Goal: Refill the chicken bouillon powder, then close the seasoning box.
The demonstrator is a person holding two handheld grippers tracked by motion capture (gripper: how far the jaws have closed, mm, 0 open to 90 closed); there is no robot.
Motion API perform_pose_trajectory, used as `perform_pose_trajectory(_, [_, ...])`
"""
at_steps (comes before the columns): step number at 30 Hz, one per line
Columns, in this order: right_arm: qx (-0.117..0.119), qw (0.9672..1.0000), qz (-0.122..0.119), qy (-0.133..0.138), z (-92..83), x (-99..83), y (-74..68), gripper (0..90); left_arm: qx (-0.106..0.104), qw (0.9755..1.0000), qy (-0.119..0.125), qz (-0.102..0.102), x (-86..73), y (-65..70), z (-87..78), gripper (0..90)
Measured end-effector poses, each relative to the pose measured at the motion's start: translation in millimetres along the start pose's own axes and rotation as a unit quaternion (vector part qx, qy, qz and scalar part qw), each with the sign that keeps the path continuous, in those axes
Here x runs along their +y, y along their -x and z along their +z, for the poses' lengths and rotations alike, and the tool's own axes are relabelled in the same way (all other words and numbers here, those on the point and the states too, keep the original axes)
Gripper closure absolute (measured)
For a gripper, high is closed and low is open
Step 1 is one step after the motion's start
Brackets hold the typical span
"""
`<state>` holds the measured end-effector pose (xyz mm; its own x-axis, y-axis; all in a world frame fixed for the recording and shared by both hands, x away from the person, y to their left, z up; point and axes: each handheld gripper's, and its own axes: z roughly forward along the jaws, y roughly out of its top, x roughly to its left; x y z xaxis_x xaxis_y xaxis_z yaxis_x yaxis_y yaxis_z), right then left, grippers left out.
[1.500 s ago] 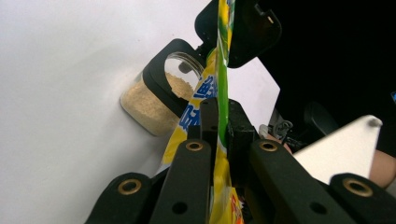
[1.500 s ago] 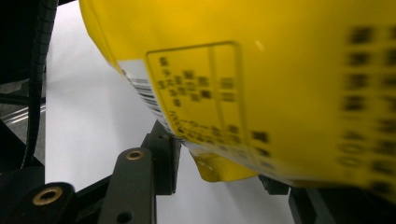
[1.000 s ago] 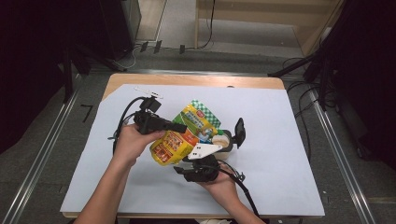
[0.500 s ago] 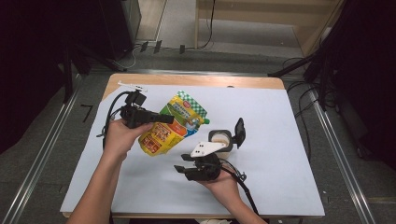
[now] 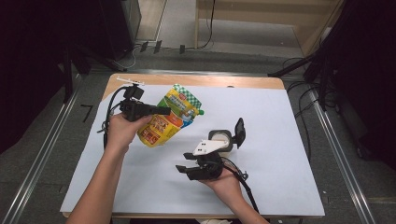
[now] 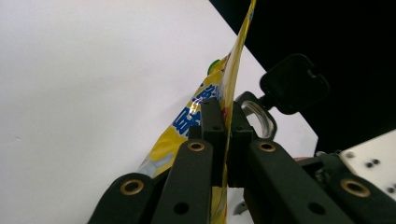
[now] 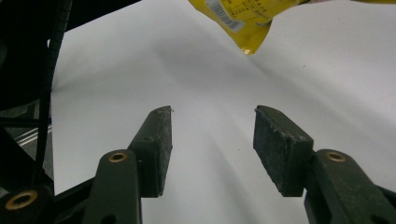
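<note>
One hand-held gripper (image 6: 223, 122) pinches the yellow pouch (image 6: 205, 112); the other (image 7: 212, 135) gapes empty.

Wooden table (image 5: 261, 82) at centre, topped by white sheet (image 5: 280, 140). Grey floor (image 5: 46, 154) all round. Metal rails: one (image 5: 42, 154) at 9 o'clock, one (image 5: 343, 154) at 3 o'clock. Cables (image 5: 154, 46) on floor at 12 o'clock. Light wooden furniture (image 5: 261, 21) at 1 o'clock. Dark equipment (image 5: 56, 42) at 10 o'clock. Room edges dim; light falls on sheet.
</note>
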<state>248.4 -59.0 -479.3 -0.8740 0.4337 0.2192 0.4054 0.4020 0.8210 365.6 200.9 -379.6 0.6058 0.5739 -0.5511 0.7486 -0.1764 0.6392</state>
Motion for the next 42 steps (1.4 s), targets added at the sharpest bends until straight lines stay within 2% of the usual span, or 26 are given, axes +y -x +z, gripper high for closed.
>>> perform_pose_trajectory(4, [-0.002,1.0000,0.002,0.001,-1.6,-1.2,0.5,48.5,-0.001,1.0000,0.006,-0.001,4.7,-2.9,5.1,90.0])
perform_pose_trajectory(12, [-0.010,0.9999,0.005,-0.002,-4.9,-3.9,1.2,48.4,0.006,0.9998,0.012,0.014,9.2,-5.6,16.9,90.0])
perform_pose_trajectory(17, [-0.012,0.9999,0.008,-0.003,-6.2,-4.5,3.1,48.5,0.008,0.9997,0.011,0.022,7.3,-12.2,24.7,90.0])
perform_pose_trajectory(20, [-0.012,0.9999,0.009,-0.003,-6.5,-4.5,2.6,48.5,0.016,0.9997,0.002,0.018,4.7,-17.1,28.6,90.0])
perform_pose_trajectory(23, [-0.011,0.9999,0.008,-0.004,-6.3,-4.5,2.2,48.5,0.011,0.9999,0.002,0.007,0.8,-22.3,30.5,90.0])
perform_pose_trajectory(29, [-0.013,0.9999,0.008,-0.003,-8.2,-4.0,2.6,48.6,0.005,1.0000,0.006,0.004,-1.5,-25.8,25.9,90.0])
perform_pose_trajectory(37, [-0.013,0.9999,0.007,0.002,-11.5,-1.8,2.2,48.8,0.016,0.9998,0.003,0.013,-8.0,-24.9,11.1,90.0])
perform_pose_trajectory(42, [-0.010,0.9999,0.004,0.001,-10.5,-0.2,1.4,48.8,0.011,0.9999,0.006,0.012,-14.3,-26.8,2.3,89.6])
